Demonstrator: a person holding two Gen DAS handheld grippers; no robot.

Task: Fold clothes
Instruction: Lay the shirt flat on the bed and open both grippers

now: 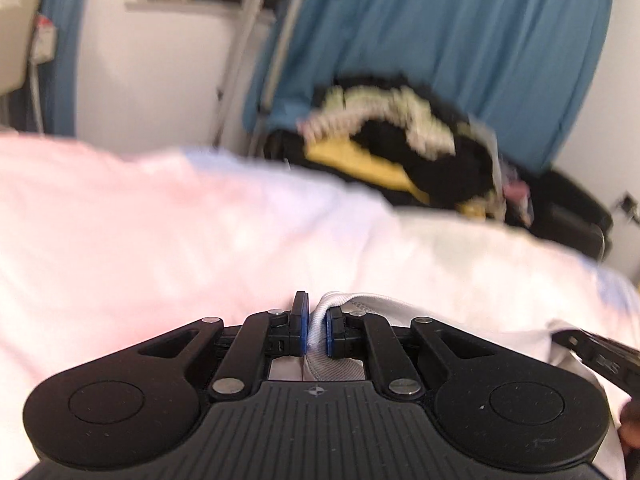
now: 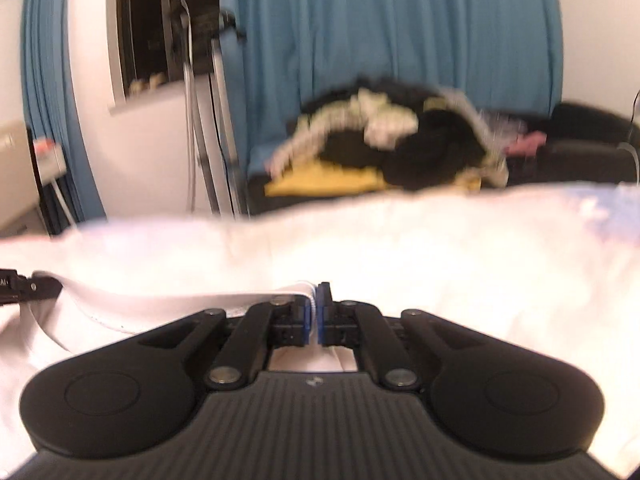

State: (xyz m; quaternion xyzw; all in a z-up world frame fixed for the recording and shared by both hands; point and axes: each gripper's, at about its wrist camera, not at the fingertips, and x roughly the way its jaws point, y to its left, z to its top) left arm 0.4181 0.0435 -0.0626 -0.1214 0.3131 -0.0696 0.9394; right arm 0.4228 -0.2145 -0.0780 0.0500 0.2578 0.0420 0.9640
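Two tongs are in play, one per hand. The left tongs [image 1: 316,330] are pressed together on a ribbed white hem of the one pale garment [image 1: 200,220], the fabric bunched between the blue pads. The right tongs [image 2: 316,316] pinch a thin edge of the same garment [image 2: 440,248] in the same way. Each tongs shows as a dark sliver at the side of the other's view: the right tongs [image 1: 600,356] at the right edge of the left wrist view, the left tongs [image 2: 24,286] at the left edge of the right wrist view, with a band of hem stretched between them.

Just beyond both tongs the garment spreads wide, white with faint pink and blue tints; motion blur hides its shape, and what it rests on cannot be seen.

Farther off, past the garment's far edge, lies one heap of clothes [image 1: 400,148], black, yellow and cream, too smeared to count pieces. It sits on something dark, cut off by the garment.

Farthest back hang blue curtains [image 2: 380,32], with a white wall [image 1: 160,80], one dark window [image 2: 152,40] and metal poles [image 2: 212,128] to the left of them.
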